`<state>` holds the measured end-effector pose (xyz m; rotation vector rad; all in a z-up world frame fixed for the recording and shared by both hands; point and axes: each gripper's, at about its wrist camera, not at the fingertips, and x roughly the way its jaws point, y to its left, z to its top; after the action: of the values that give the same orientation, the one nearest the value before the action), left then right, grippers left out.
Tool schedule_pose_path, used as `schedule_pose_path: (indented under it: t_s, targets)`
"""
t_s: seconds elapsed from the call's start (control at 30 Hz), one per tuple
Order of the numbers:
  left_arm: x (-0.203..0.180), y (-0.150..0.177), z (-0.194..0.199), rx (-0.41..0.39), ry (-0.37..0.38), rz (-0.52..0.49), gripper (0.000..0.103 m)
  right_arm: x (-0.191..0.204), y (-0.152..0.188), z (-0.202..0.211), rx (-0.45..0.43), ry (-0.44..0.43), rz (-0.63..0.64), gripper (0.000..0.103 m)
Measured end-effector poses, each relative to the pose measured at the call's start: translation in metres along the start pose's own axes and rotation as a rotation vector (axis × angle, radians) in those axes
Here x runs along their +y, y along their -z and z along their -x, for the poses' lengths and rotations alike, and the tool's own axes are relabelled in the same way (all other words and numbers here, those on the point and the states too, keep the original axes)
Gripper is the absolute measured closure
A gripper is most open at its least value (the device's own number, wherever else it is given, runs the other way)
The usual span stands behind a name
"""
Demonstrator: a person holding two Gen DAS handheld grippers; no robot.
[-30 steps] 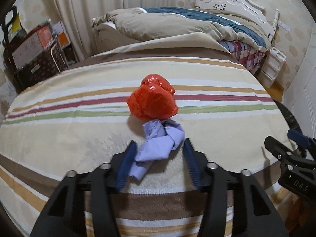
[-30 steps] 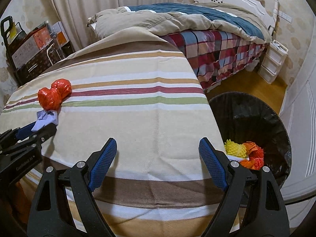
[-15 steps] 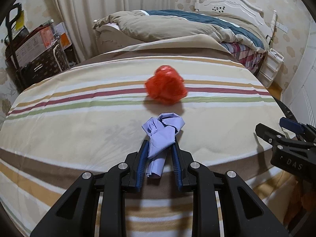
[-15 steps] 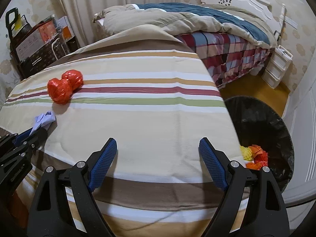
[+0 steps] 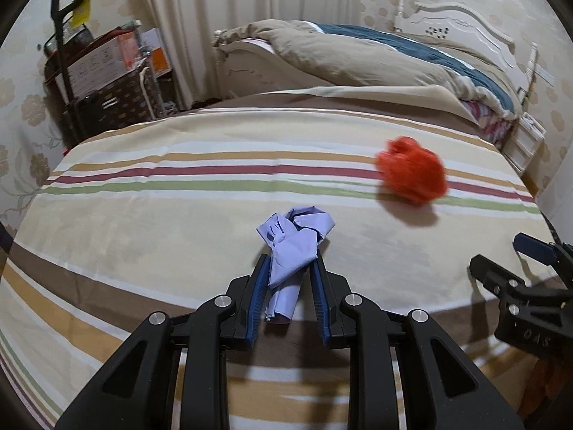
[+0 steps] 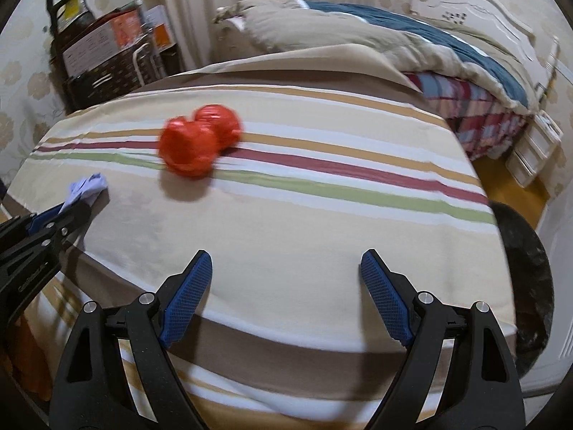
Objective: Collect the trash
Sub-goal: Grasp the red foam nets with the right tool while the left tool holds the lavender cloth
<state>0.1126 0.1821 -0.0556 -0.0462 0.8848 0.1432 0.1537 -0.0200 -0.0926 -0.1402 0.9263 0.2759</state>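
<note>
Lavender wad [image 5: 292, 247] lengthwise in left gripper [image 5: 288, 268], prob.

Striped cloth [image 5: 179, 215]; rumpled bed [image 5: 358, 57]; stacked boxes [image 5: 104, 61].

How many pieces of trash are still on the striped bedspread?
2: a crumpled lilac paper clamped in the left gripper, and a red plastic wad mid-spread. More could lie outside view.

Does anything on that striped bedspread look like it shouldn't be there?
Yes: a crumpled red plastic wad lies loose on the striped bedspread, and a crumpled lilac paper scrap is pinched in the left gripper. Both look like litter.
</note>
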Motion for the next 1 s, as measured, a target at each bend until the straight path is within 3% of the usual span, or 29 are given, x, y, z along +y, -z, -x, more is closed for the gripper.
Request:
schedule_pose_path:
  t_s: [0.4,0.7,0.77,0.93,1.0]
  targets:
    - [0.048,-0.017,-0.011,-0.007,-0.057,0.064,0.077,0.045,-0.039,-0.029,-0.005,-0.031,-0.012,0.017]
    - [0.057,-0.019,-0.016,0.006,-0.039,0.093,0.077,0.059,-0.065,-0.050,-0.004,-0.025,-0.019,0.017]
    - [0.057,-0.019,-0.016,0.005,-0.038,0.092,0.077,0.058,-0.065,-0.050,-0.009,-0.024,-0.022,0.023]
    - [0.055,-0.018,-0.014,0.002,-0.036,0.086,0.077,0.053,-0.064,-0.046,-0.032,-0.017,-0.033,0.052]
    - [0.053,-0.018,-0.013,0.000,-0.032,0.086,0.077,0.051,-0.063,-0.044,-0.036,-0.019,-0.033,0.058]
